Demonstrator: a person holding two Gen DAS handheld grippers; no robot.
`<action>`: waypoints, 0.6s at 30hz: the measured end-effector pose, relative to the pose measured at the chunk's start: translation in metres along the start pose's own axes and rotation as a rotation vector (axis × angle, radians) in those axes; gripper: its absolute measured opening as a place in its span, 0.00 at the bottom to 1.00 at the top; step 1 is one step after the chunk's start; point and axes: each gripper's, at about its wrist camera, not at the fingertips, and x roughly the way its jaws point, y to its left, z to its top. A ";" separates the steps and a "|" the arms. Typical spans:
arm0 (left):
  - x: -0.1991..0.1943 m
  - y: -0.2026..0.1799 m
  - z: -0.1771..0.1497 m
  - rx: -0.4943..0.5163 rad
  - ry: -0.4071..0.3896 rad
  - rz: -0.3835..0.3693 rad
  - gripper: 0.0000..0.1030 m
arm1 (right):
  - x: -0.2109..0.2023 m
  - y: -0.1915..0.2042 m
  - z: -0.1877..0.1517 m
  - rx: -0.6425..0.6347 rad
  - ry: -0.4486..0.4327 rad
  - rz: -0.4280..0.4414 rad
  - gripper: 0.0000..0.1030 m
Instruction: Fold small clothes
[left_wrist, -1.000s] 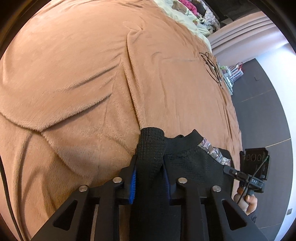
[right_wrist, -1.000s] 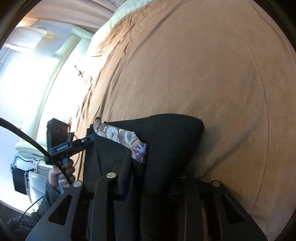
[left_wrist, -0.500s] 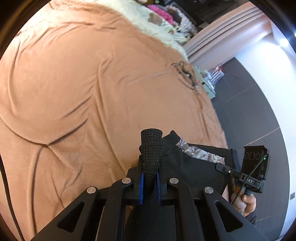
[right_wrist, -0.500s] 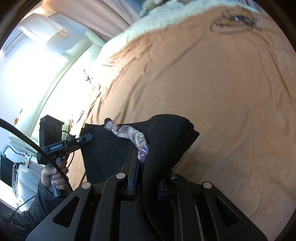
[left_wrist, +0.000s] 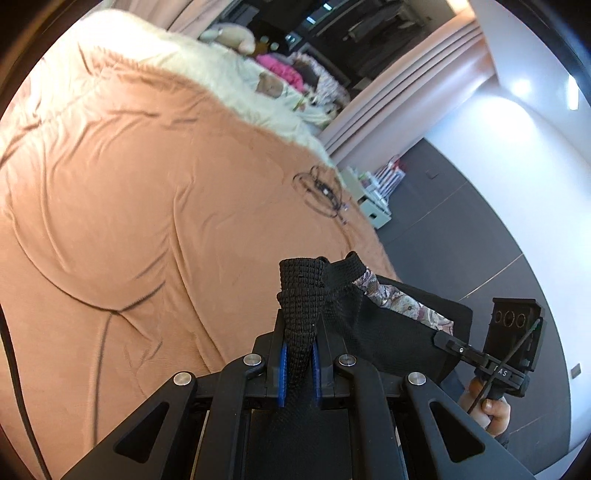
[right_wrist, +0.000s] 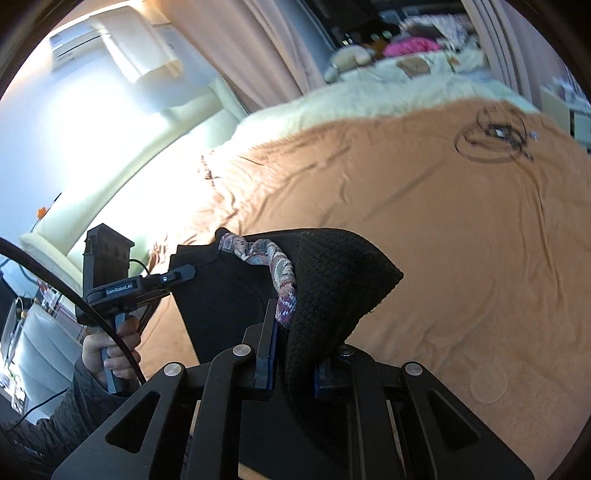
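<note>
Garment: I had the black knit garment (left_wrist: 388, 332) off the bed, hung between both tools above the near edge of the tan blanket (left_wrist: 147, 203); its patterned trim (right_wrist: 277, 269) ran along the top edge.
Left gripper (left_wrist: 298, 354): fingers pinched on a bunched black corner; blue pads (left_wrist: 282, 369) pressed into the knit.
Right gripper (right_wrist: 291, 354): fingers clamped on the other corner, the knit draped over them toward the blanket side.
Landmark: coiled black cable (right_wrist: 491, 136) lay on the blanket well beyond the garment, toward the white bedding (left_wrist: 207, 74).
Step in hand (my judgement): lift and spread before laying flat for the fold.
To do it well: I judged both corners should stay level and be drawn apart until the top edge was taut, then lowered onto the blanket short of the cable, hem first, so no crease got trapped.
Change from one second earlier: both grips had tightened; more of the far room showed in both views, so both tools had risen and tipped; the garment had cleared the blanket.
</note>
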 end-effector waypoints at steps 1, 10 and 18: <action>-0.009 -0.001 0.000 0.005 -0.013 -0.005 0.10 | -0.005 0.009 -0.003 -0.014 -0.012 0.001 0.10; -0.101 -0.009 0.008 0.049 -0.127 -0.002 0.10 | -0.035 0.087 -0.030 -0.133 -0.082 0.028 0.10; -0.201 0.001 0.015 0.081 -0.242 0.059 0.10 | -0.018 0.146 -0.041 -0.226 -0.111 0.113 0.10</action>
